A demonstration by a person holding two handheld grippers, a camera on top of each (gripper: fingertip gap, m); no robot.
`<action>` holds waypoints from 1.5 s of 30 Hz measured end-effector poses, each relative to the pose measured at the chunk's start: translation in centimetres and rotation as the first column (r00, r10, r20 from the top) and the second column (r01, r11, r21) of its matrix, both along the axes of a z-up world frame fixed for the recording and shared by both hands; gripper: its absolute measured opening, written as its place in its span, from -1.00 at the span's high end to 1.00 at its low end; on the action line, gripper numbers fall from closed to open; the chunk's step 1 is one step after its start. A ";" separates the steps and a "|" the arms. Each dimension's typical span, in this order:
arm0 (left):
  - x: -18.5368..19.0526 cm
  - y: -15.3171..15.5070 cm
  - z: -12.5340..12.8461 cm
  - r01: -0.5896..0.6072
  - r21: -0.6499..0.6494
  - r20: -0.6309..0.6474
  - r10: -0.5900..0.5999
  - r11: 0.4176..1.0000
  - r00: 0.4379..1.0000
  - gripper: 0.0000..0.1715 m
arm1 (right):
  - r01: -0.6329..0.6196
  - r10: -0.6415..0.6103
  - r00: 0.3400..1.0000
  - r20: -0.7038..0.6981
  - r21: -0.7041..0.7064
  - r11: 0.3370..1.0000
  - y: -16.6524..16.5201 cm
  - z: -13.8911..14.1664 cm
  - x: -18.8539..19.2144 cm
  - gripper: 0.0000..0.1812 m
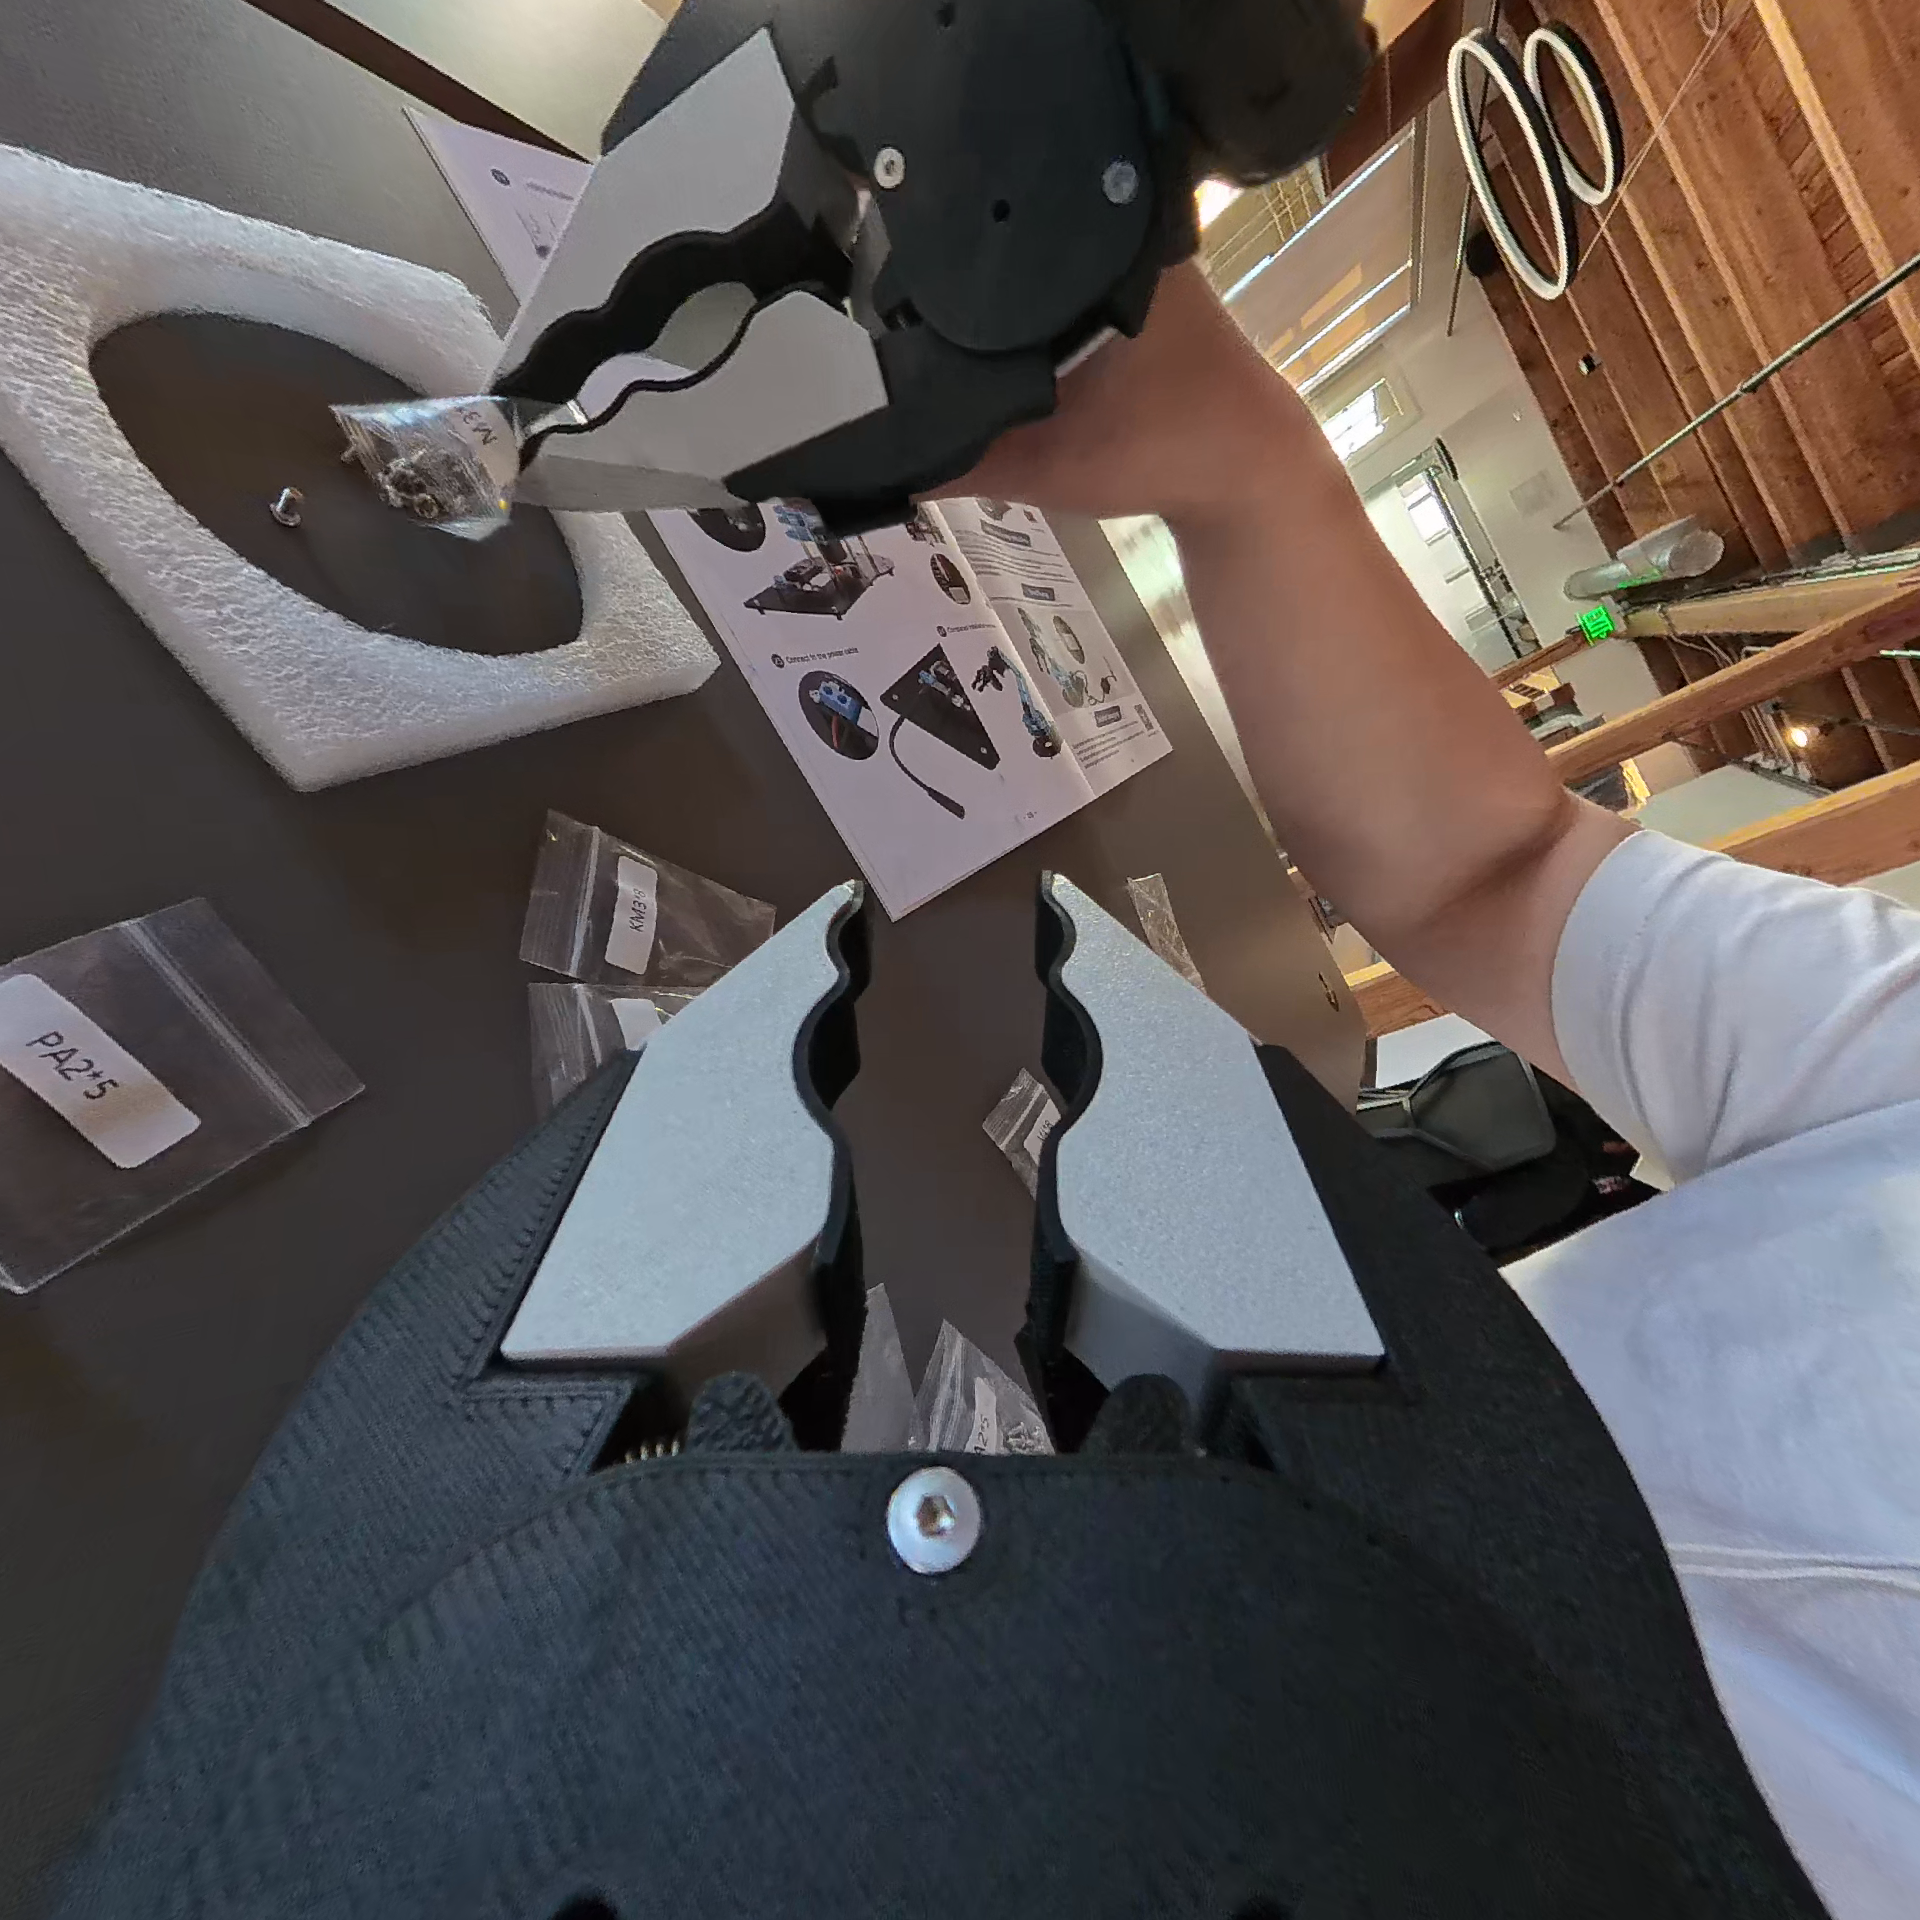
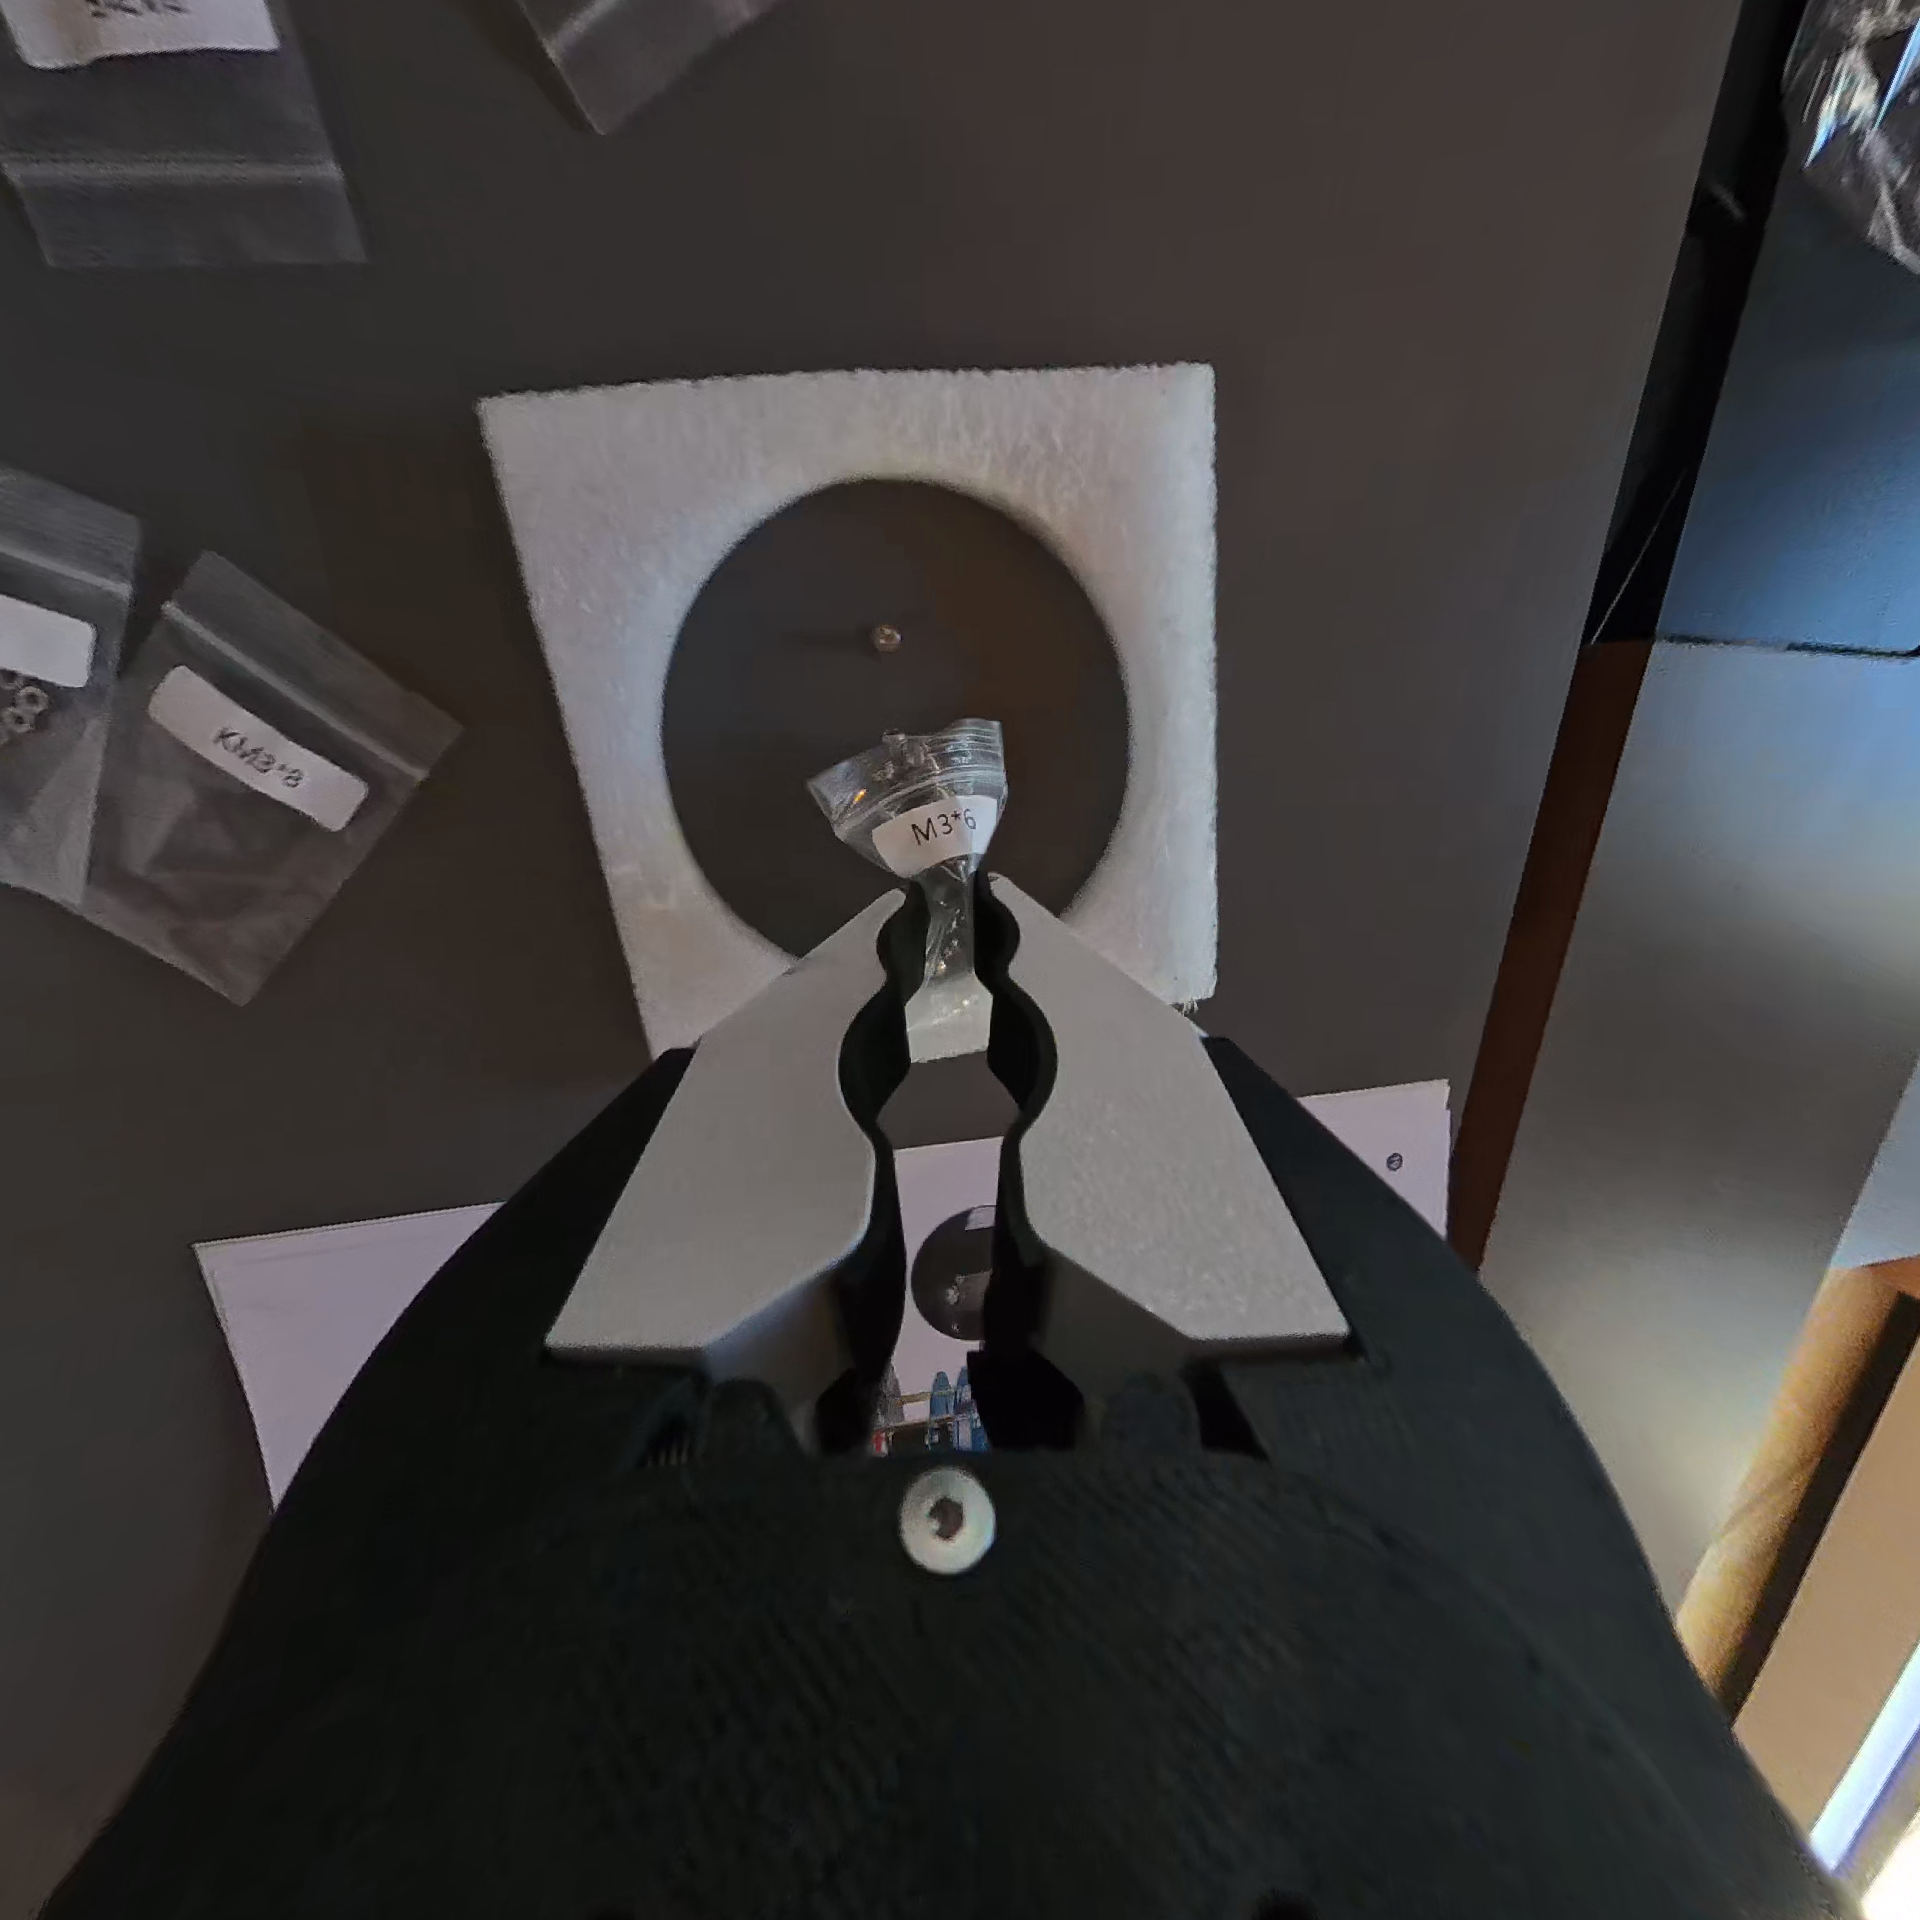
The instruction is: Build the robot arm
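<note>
A small clear zip bag [image 2: 912, 790] with a white label is pinched by its lower end between the clenched fingers of the right gripper [image 2: 943, 883]. Small metal screws are seen inside it. The bag is held above the round cut-out of a white foam frame [image 2: 1143, 457], which lies flat on the dark tabletop [image 2: 1351, 312]. Inside that cut-out, on the bare tabletop, a single loose screw [image 2: 886, 638] is seen, apart from the bag.

The left gripper [image 1: 948, 896] is held over the tabletop with its fingers spread apart and nothing between them. Near it, several flat clear zip bags are laid on the tabletop: a larger labelled bag [image 1: 156, 1081] to its left, whose contents cannot be made out, and a smaller labelled bag [image 1: 634, 904] closer to the fingers. In the right wrist view another bag [image 2: 31, 686] at the left edge is seen to hold small metal nuts. An open instruction booklet [image 1: 935, 675] with printed pictures is laid beside the foam frame, just beyond the left fingers.
</note>
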State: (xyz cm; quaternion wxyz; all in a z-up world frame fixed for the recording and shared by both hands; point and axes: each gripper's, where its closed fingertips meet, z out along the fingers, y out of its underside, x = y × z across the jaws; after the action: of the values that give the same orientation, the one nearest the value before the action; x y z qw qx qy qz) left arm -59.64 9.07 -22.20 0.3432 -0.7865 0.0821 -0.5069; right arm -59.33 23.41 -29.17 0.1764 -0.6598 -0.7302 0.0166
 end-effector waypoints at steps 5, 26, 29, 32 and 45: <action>0.0 -0.1 0.2 0.003 0.002 0.008 -0.003 1.000 1.000 0.66 | 0.031 -0.030 0.999 -0.035 0.005 1.000 0.0 0.5 0.6 0.92; 0.4 -0.6 0.7 0.031 -0.005 0.046 -0.030 1.000 0.998 0.66 | 0.171 -0.177 0.964 -0.198 -0.044 0.984 -1.4 2.3 4.4 0.93; 0.5 -0.6 0.7 0.033 -0.006 0.049 -0.033 0.999 0.998 0.66 | 0.142 -0.149 0.971 -0.185 -0.046 0.989 -1.4 1.8 3.3 0.94; 0.5 -0.6 0.7 0.032 -0.005 0.046 -0.031 0.999 0.998 0.66 | 0.102 -0.104 0.986 -0.130 -0.019 0.995 -1.1 0.7 2.3 0.94; 0.5 -0.8 1.0 0.037 0.004 0.050 -0.037 0.999 0.998 0.66 | 0.062 -0.061 0.997 -0.056 0.019 0.998 -0.2 0.5 0.6 0.94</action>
State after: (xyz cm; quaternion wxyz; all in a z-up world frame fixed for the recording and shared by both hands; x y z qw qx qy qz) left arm -59.10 8.30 -21.19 0.3368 -0.7714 0.0888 -0.5326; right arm -58.73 23.19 -28.69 0.2036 -0.6796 -0.7044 0.0219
